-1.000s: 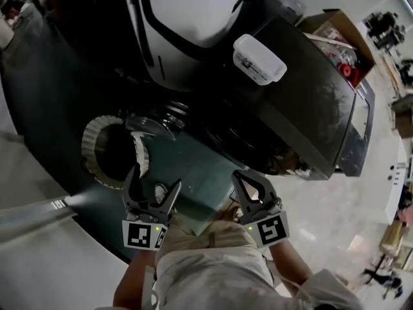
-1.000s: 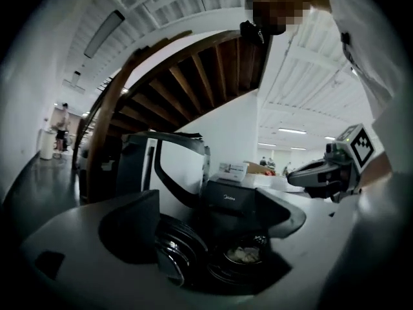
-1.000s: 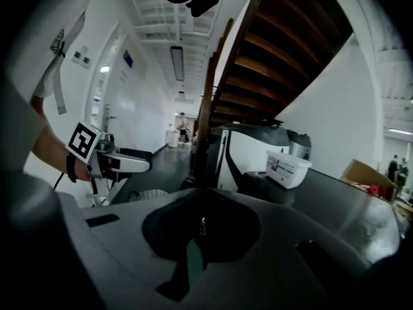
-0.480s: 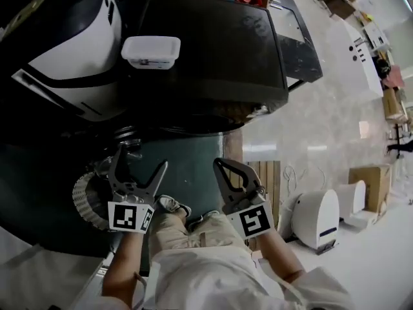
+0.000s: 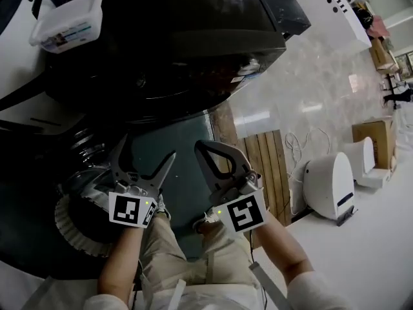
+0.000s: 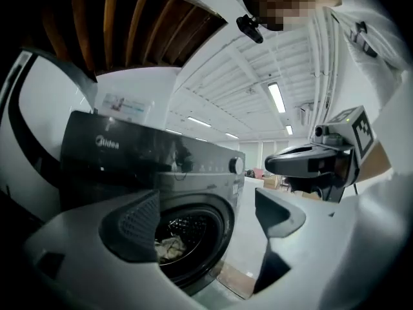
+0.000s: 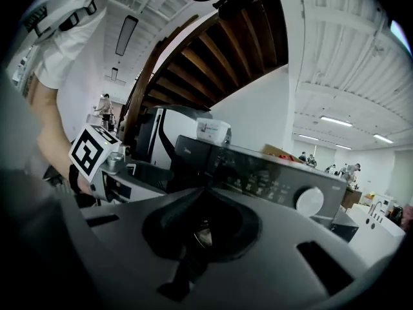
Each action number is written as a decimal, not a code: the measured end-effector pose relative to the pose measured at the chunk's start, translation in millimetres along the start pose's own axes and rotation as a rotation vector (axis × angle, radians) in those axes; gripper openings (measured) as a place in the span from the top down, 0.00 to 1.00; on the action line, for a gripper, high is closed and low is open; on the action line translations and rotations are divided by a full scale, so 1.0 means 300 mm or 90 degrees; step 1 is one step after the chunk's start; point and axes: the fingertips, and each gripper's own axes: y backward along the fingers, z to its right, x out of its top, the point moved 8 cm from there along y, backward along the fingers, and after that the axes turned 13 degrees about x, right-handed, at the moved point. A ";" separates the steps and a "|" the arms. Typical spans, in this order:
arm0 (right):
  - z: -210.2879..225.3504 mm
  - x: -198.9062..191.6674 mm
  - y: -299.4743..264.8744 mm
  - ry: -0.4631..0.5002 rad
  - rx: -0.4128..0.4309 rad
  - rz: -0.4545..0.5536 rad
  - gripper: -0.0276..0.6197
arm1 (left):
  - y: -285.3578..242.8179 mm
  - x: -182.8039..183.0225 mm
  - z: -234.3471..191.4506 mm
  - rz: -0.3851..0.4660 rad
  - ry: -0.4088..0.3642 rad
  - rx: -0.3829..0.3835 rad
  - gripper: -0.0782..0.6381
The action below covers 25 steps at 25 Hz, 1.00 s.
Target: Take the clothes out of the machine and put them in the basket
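Note:
The dark washing machine (image 5: 193,44) fills the top of the head view. In the left gripper view its round door opening (image 6: 193,237) faces me, with pale clothes (image 6: 169,245) lying in the drum. My left gripper (image 5: 148,147) (image 6: 205,205) is held level before that opening, jaws open and nothing between them. Beside it, my right gripper (image 5: 201,147) (image 7: 203,189) is shut and empty, its tips touching, pointed at the control panel and its knob (image 7: 310,201). A white pleated basket (image 5: 68,228) stands on the floor at lower left, under my left arm.
A white plastic box (image 5: 68,21) sits on a white machine left of the washer. Wooden floor boards (image 5: 261,166), a white rounded device (image 5: 329,186) and a cardboard box (image 5: 373,131) lie to the right. My beige trouser legs (image 5: 174,257) are below the grippers.
Both grippers have come down in front of the washer and my head has turned, shifting the washer leftward in view. Left jaws stay open, right stay shut.

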 end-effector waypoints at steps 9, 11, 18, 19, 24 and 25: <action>-0.019 -0.539 -0.291 0.053 -0.014 0.057 0.94 | -0.229 -0.505 -0.001 0.079 -0.006 -0.029 0.27; -0.006 -0.611 -0.330 0.074 -0.015 0.071 0.94 | -0.261 -0.585 -0.002 0.093 -0.010 -0.032 0.27; 0.036 -0.821 -0.417 0.161 -0.031 0.094 0.94 | -0.341 -0.781 -0.008 0.163 -0.029 -0.039 0.27; 0.041 -0.846 -0.422 0.172 -0.034 0.096 0.94 | -0.354 -0.806 -0.006 0.176 -0.035 -0.043 0.27; 0.033 -0.967 -0.430 0.236 -0.048 0.097 0.94 | -0.400 -0.913 0.001 0.233 -0.042 -0.054 0.27; 0.030 -0.990 -0.428 0.240 -0.053 0.095 0.94 | -0.405 -0.929 0.006 0.244 -0.045 -0.059 0.27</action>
